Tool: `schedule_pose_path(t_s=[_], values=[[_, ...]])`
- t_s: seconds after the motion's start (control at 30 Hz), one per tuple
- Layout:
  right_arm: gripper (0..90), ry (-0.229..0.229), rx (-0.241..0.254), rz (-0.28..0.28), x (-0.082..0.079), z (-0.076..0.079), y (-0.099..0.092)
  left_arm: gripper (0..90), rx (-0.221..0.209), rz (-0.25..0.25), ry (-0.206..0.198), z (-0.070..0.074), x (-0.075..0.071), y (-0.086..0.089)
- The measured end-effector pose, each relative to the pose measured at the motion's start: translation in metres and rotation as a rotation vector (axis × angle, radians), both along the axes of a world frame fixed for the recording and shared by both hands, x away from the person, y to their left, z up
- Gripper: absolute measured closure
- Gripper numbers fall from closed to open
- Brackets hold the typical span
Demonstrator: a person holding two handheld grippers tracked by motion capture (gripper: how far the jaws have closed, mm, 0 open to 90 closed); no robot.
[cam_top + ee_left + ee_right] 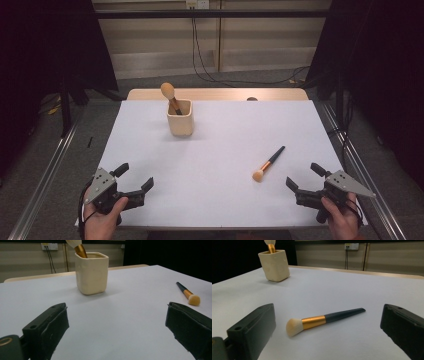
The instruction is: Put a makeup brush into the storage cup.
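Lying flat on the white table (215, 195) at about 4 o'clock from the cream holder cup (180, 118), the loose makeup brush (268, 163) pointed its pale bristle head toward the person and its dark handle away toward 1 o'clock, so it appeared to be the next thing to lift. 1 brush (170, 96) stood in the cup, bristles up and leaning toward 11 o'clock, which suggested the cup was where brushes were being stored. Both hands rested at the near edge: the right gripper (304, 179), jaws wide apart and holding nothing, sat just beside the loose brush at its 4 o'clock, probably lined up to close on the gold ferrule. The left gripper (135, 176), jaws likewise spread and empty, waited well apart at 7 o'clock from the cup.
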State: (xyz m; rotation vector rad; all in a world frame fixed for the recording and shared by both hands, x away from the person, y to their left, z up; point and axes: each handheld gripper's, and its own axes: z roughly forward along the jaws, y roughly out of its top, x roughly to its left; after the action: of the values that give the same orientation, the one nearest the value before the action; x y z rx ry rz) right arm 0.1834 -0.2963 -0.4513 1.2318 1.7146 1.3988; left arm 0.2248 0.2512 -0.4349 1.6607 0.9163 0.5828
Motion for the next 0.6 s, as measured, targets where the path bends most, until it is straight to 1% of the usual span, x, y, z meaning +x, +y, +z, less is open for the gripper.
schedule_pose_path(t_s=[0.03, 0.07, 0.2, 0.23, 0.37, 0.57, 0.6], values=[[0.0, 0.000, 0.000, 0.000, 0.0000, 0.0000, 0.0000, 4.3, 0.002, 0.002, -0.010, 0.0008, -0.0005, 0.0004], [0.0, 0.001, 0.001, 0.001, 0.0000, 0.0000, 0.0001, 4.2, -0.005, 0.007, -0.017, 0.0013, -0.0010, 0.0001], [0.0, -0.001, 0.005, 0.001, -0.0007, 0.0003, -0.0008, 3.7, -0.004, 0.015, -0.029, 0.0020, -0.0032, 0.0023], [0.0, -0.001, 0.004, 0.001, -0.0010, 0.0004, -0.0011, 3.7, -0.010, 0.021, -0.032, 0.0020, -0.0036, 0.0022], [0.0, -0.004, 0.008, -0.001, -0.0009, 0.0005, -0.0022, 3.6, -0.001, 0.013, -0.032, 0.0013, -0.0027, 0.0024], [0.0, -0.005, 0.005, 0.005, 0.0002, 0.0011, -0.0016, 3.7, -0.013, 0.024, -0.035, 0.0016, -0.0031, 0.0028], [0.0, -0.006, 0.005, 0.006, 0.0005, 0.0012, -0.0016, 3.6, -0.004, 0.016, -0.033, 0.0016, -0.0029, 0.0032]])
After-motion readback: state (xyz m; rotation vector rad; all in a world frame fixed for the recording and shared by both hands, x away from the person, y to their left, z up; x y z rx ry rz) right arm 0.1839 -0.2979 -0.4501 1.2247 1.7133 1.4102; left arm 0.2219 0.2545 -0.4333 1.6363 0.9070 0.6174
